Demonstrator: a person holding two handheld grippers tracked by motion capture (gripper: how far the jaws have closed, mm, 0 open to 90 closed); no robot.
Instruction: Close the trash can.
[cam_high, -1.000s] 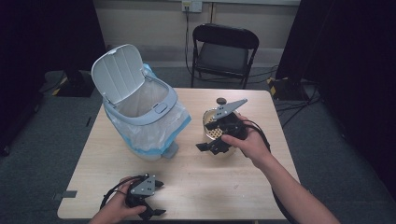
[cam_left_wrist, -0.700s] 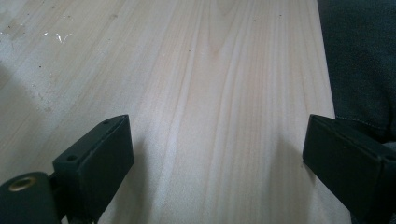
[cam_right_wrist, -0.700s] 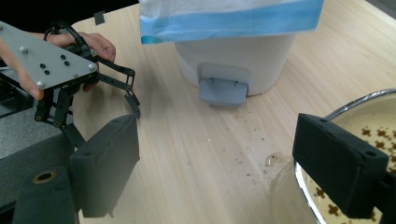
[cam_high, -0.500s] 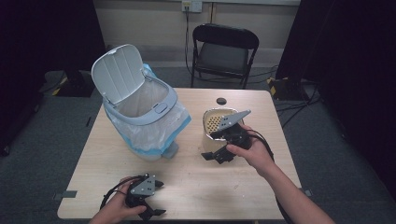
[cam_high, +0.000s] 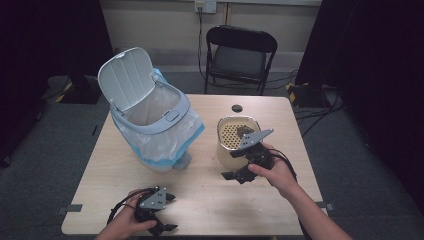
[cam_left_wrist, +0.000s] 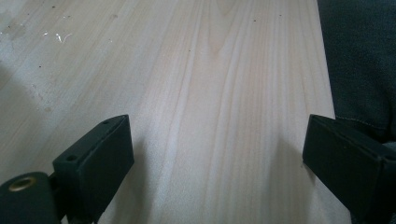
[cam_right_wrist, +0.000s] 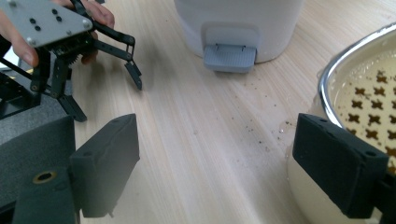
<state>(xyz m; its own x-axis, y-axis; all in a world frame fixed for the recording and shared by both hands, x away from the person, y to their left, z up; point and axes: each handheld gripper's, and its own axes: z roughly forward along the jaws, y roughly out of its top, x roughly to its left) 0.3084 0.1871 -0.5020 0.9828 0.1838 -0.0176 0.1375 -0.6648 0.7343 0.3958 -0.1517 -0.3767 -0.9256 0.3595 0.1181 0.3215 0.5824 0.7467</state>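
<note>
Cream pot with a perforated insert stands upright on the wooden table.

Cream pot (cam_high: 236, 145) sits right of centre on the table (cam_high: 200, 195), mouth up, its axis vertical, well apart from the lined bin (cam_high: 150, 125). Right gripper (cam_high: 239, 172) hangs just beside its near wall, jaws wide apart and empty; one jaw is at the rim. Left gripper (cam_high: 162, 215) rests at the near edge, jaws spread, holding nothing.
</note>
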